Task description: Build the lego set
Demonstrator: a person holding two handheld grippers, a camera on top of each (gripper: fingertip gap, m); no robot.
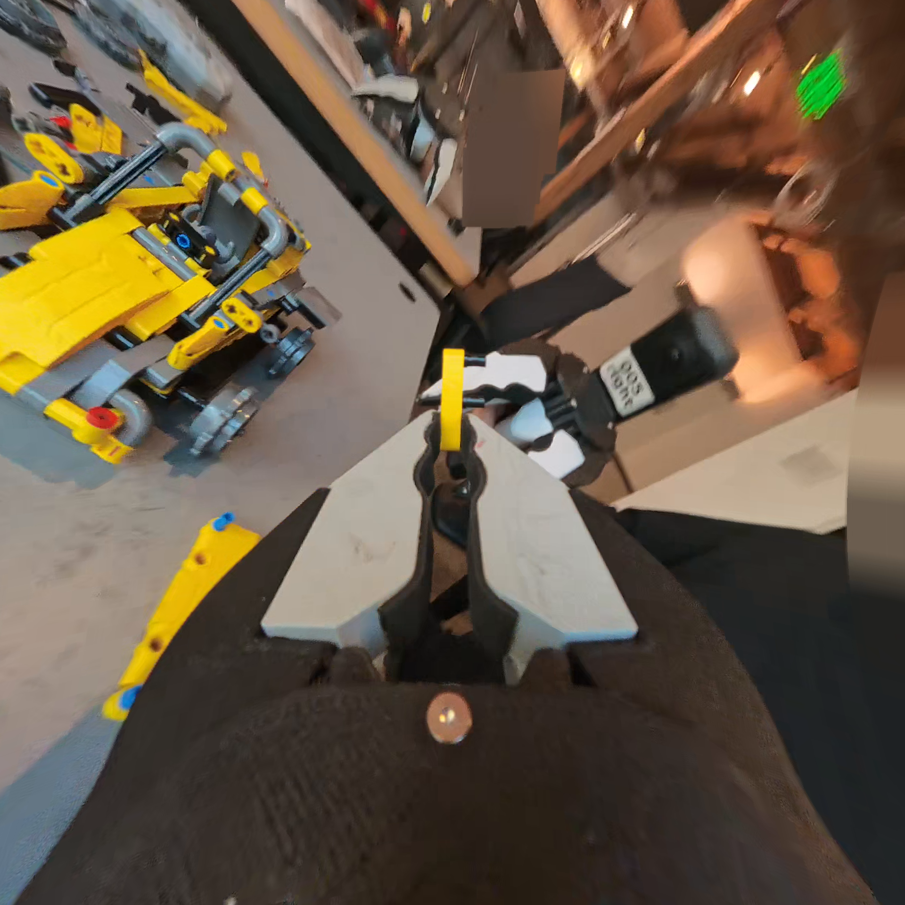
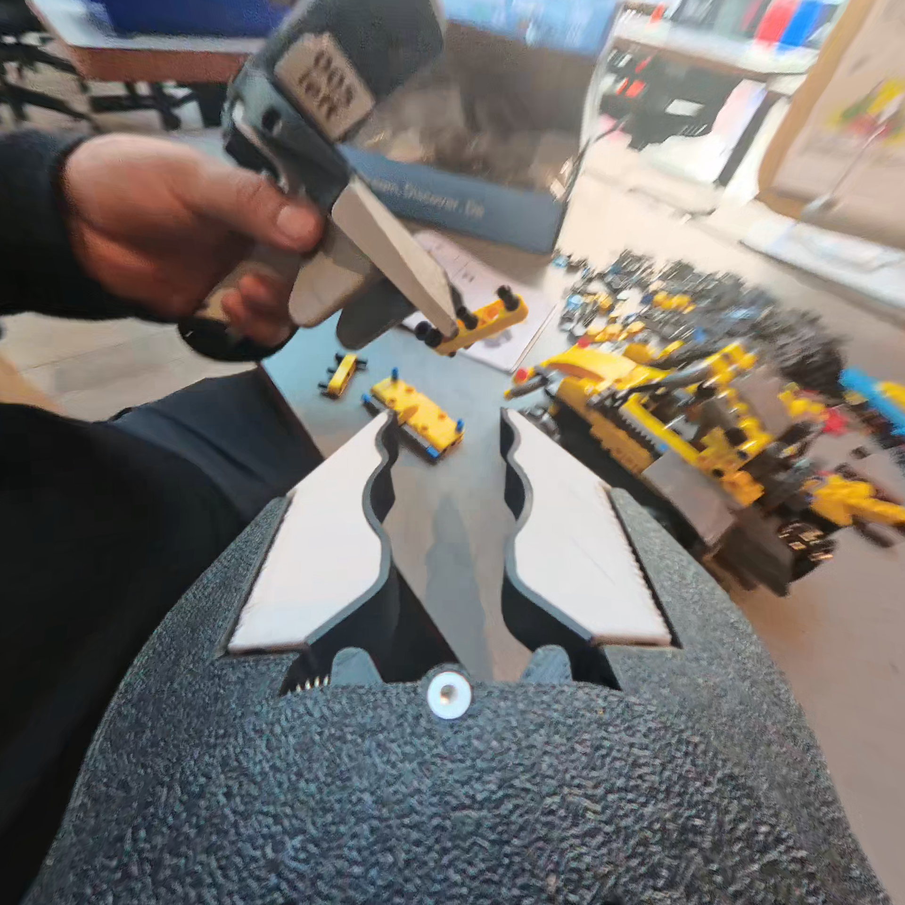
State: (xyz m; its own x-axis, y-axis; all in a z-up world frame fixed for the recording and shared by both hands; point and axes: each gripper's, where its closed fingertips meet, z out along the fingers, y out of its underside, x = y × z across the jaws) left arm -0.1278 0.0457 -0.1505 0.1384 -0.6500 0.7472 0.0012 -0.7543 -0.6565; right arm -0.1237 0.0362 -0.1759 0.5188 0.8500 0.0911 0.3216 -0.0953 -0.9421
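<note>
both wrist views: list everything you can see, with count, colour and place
yellow beam with black pins: one, yellow, clamped in the left tongs, raised off the table
toy vehicle model: one, yellow and grey, partly built, on the table
yellow panel with blue pins: one, on the table just past the right tongs
small yellow beam: one, on the table beside that panel
loose parts: many, black, yellow, blue, far side of the table, blurred
paper sheet: one, white, on the table
table: one, grey
hand: one, gripping the left tongs' handle
left tongs: shut
right tongs: open, empty
</note>
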